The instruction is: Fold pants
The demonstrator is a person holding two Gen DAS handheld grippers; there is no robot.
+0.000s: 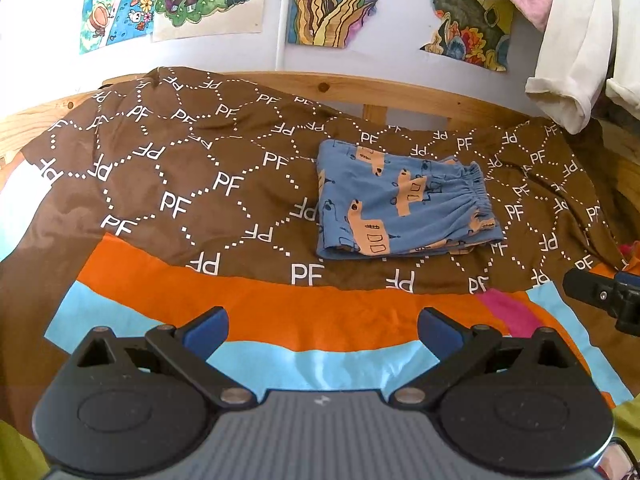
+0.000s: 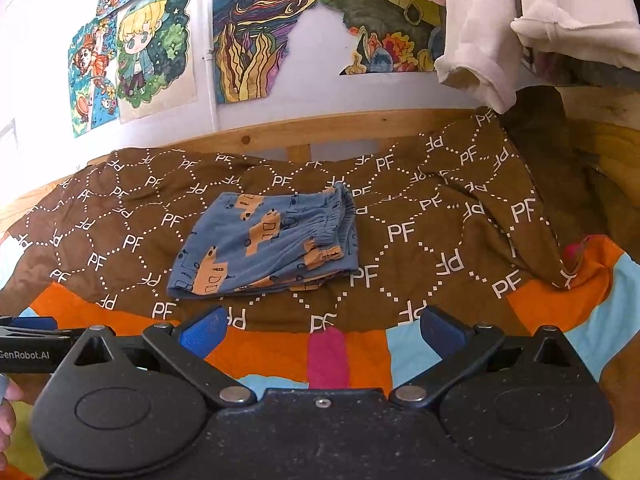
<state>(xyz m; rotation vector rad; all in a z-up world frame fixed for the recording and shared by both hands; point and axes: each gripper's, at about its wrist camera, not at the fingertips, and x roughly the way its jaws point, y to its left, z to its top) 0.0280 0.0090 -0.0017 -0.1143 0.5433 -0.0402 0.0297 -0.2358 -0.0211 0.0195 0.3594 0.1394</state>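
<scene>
The blue pants (image 1: 404, 204) with orange truck prints lie folded into a compact rectangle on the brown "PF" blanket (image 1: 192, 184), elastic waistband to the right. They also show in the right wrist view (image 2: 264, 248). My left gripper (image 1: 322, 330) is open and empty, held back over the striped orange and blue cover, well short of the pants. My right gripper (image 2: 322, 330) is open and empty too, just in front of the pants' near edge. The right gripper's tip shows at the right edge of the left wrist view (image 1: 608, 296).
A wooden bed rail (image 1: 360, 92) runs behind the blanket, below a wall with colourful drawings (image 2: 256, 40). White and pink garments (image 2: 520, 28) hang at the upper right. The striped cover (image 2: 280, 352) lies nearest me. The left gripper's body (image 2: 28, 344) shows at the left.
</scene>
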